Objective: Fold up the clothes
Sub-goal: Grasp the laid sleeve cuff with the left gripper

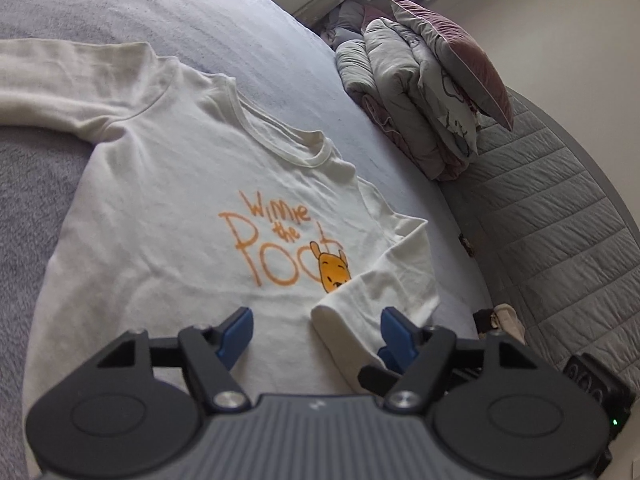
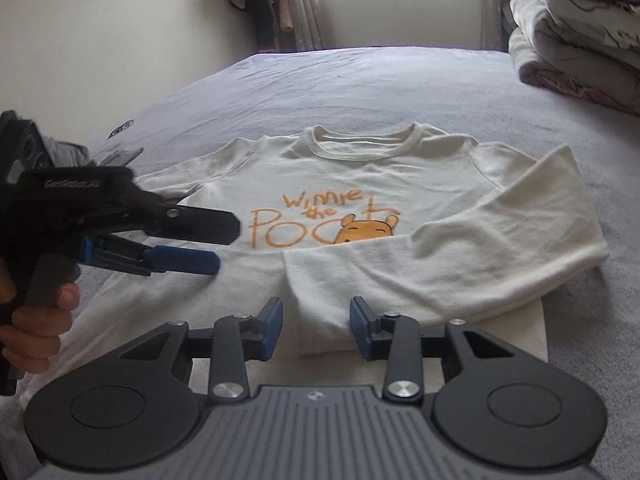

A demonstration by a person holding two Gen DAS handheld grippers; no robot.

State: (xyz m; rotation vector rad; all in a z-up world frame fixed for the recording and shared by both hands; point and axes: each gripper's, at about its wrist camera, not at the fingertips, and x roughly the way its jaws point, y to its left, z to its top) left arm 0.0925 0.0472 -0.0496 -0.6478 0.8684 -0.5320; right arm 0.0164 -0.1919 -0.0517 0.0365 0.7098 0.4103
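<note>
Your left claw gapes wide over the white sweatshirt on the bed; your right claw stands narrower, unclamped, straddling the folded sleeve.

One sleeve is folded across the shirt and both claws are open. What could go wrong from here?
1. The folded sleeve hides part of the print and its cuff lies between the open right claw; pulling back may drag it crooked.
2. The other sleeve is still spread out on the bed; the left claw reaching for it may ruffle the shirt.
</note>
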